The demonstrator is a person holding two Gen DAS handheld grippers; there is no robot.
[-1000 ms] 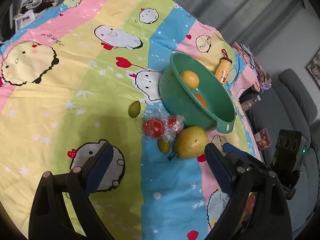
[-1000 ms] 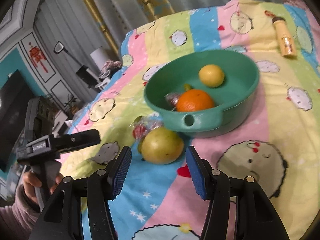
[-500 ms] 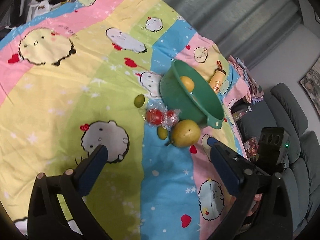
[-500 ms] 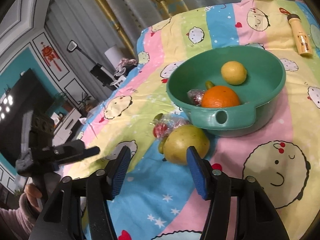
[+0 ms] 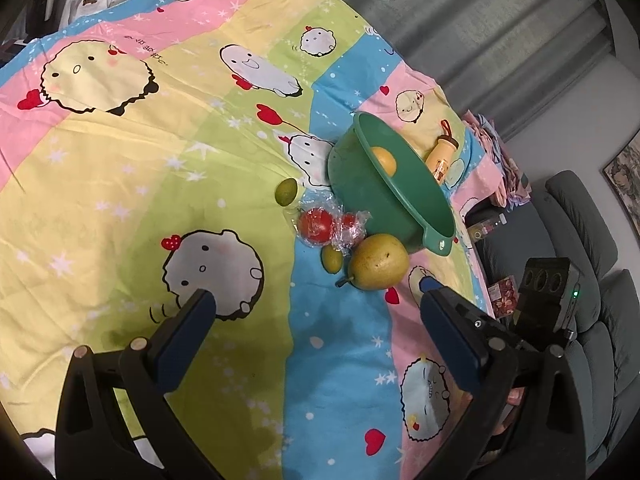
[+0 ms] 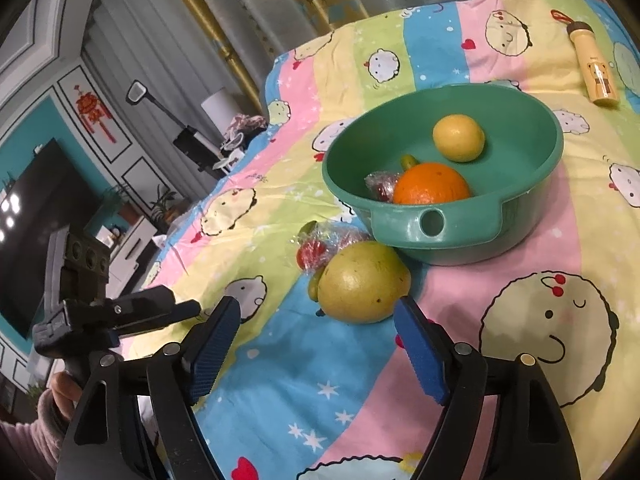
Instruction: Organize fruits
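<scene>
From the right wrist view, we read the scene from the left. At about nine o'clock our left gripper (image 6: 192,308) hangs over the patterned bedspread (image 6: 280,380), well apart from the fruit; the left wrist view shows its jaws spread wide with nothing between them. Toward the centre, a small green fruit (image 6: 309,227), red fruits in clear wrap (image 6: 316,250) and a second small green fruit (image 6: 314,282) lie on the cloth, touching or just beside the big yellow-green pear (image 6: 366,282). Our right gripper (image 6: 318,330) sits at six o'clock of the pear, fingers wide apart and empty, the pear just ahead of the gap. At about one o'clock of the pear stands the green basin (image 6: 436,222), holding an orange (image 6: 432,184), a lemon (image 6: 459,138), a wrapped red fruit (image 6: 382,186) and a small green one, mostly hidden. Far right, a yellow bottle (image 6: 596,70) lies on the cloth.

We judge the job roughly half done: four pieces are in, and the pear, the wrapped pair and two small green fruits remain outside.
</scene>
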